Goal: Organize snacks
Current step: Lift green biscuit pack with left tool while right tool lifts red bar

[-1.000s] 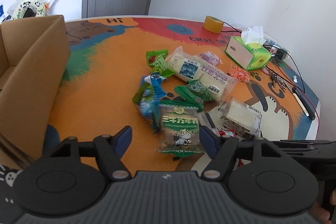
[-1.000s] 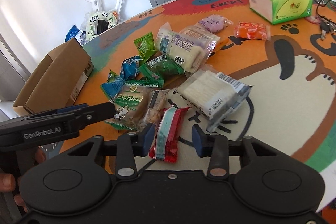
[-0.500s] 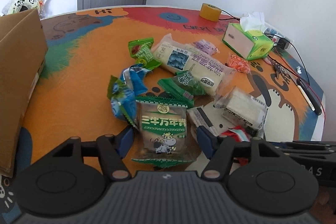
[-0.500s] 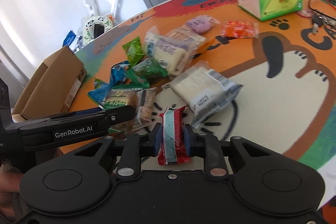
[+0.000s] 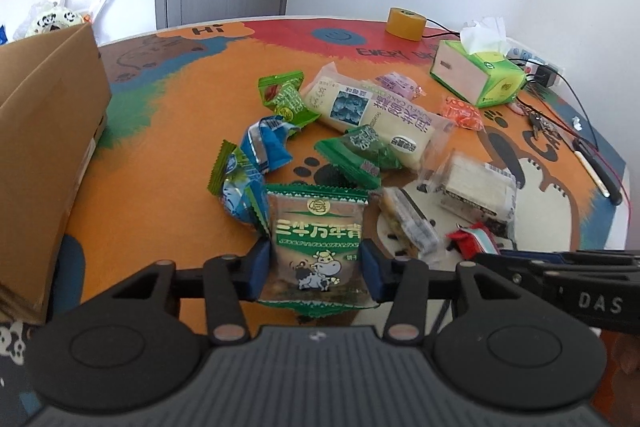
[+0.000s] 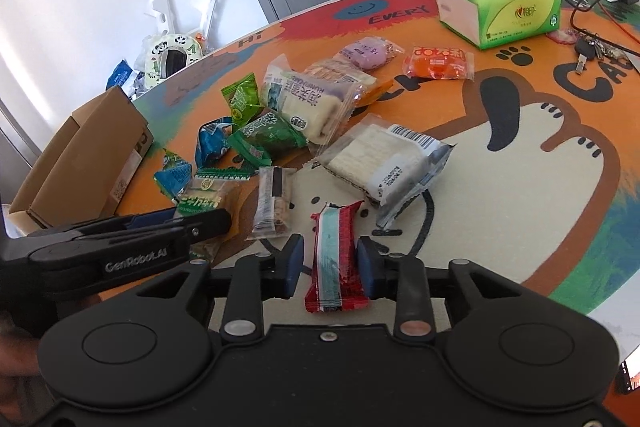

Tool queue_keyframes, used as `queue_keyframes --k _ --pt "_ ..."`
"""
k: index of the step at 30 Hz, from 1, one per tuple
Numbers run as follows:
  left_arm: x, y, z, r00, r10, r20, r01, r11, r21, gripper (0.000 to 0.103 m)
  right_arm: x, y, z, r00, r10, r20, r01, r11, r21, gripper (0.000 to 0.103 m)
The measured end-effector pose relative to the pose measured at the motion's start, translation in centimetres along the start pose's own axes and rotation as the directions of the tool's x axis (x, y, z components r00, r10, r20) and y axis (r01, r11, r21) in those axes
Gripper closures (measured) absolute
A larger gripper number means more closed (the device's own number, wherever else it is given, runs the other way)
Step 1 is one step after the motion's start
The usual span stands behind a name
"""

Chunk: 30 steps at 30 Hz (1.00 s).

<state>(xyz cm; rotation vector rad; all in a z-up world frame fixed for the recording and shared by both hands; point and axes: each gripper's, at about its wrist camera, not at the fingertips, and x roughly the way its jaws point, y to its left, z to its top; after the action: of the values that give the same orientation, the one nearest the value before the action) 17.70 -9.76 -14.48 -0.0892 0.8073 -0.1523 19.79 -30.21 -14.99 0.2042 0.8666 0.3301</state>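
Note:
A green-and-brown biscuit packet with a cow point(image 5: 318, 255) lies on the colourful table mat point(image 5: 168, 131). My left gripper point(image 5: 316, 271) straddles it. Its jaws are closing and both blue pads touch the packet's sides. The same packet point(image 6: 200, 201) shows in the right wrist view beside the left gripper's arm point(image 6: 160, 231). A red bar with a teal stripe point(image 6: 334, 259) lies between the fingers of my right gripper point(image 6: 330, 263). Those jaws are opening, with a gap at the left pad. An open cardboard box point(image 5: 44, 131) stands at the left.
Several more snacks lie in a heap: a long bread packet point(image 5: 380, 115), a clear wafer pack point(image 6: 380, 163), green and blue sachets point(image 5: 260, 147). At the back right are a green tissue box point(image 6: 496, 7), a tape roll point(image 5: 404, 23), keys point(image 6: 588, 51) and cables.
My left gripper moved forward around the cow packet and its jaws narrowed onto it. My right jaws pinched the red bar half a second ago and have since parted.

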Motion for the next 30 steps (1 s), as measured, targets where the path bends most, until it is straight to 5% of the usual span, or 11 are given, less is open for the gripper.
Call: queue_keyframes --k 11,30 --pt "-2.6 1.5 -1.3 0.999 0.044 -0.012 -0.044 0.999 0.012 0.053 0.0 0.9 -0.4 1.000 -0.023 0.011 0.023 1.000 -0.004 0.071" --pt "-2.5 0.6 -1.0 1.000 -0.002 0.008 0.001 1.000 0.023 0.053 0.2 1.5 -0.8 1.000 -0.005 0.030 0.006 1.000 -0.030 0.060"
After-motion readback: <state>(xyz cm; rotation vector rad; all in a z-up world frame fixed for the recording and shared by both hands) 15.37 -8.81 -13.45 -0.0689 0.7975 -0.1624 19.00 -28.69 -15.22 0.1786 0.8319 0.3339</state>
